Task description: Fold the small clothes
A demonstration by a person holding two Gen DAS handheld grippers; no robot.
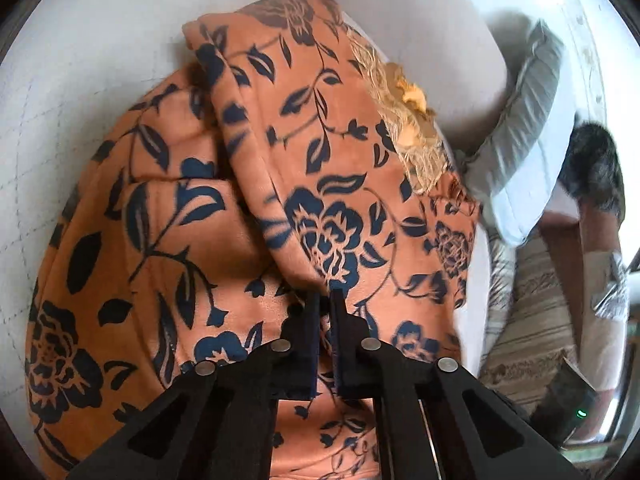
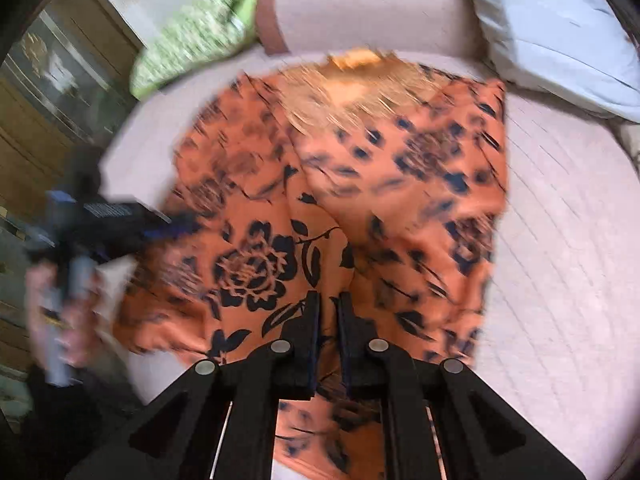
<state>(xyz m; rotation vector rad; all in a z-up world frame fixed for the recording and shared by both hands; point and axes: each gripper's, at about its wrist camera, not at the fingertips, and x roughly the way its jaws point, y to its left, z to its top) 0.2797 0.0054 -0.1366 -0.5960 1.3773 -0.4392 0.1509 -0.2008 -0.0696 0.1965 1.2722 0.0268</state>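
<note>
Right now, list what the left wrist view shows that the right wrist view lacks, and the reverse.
Left wrist only: a dark furry shape past the pillow and a striped rug at right. Right wrist only: a green patterned cushion, a wooden cabinet, and the left claw in the person's hand. Both: the orange floral garment, the pale pillow, the pale surface, and each view's own claw, the right claw, pinching fabric.

A pale quilted mattress (image 2: 560,240) fills the ground, with a white-grey pillow (image 2: 560,40) lying at its far right corner. A green patterned cushion (image 2: 200,28) sits at the far left edge, beside a wooden glass-fronted cabinet (image 2: 60,92). In the left wrist view a striped rug (image 1: 536,320) lies on the floor past the mattress edge.
</note>
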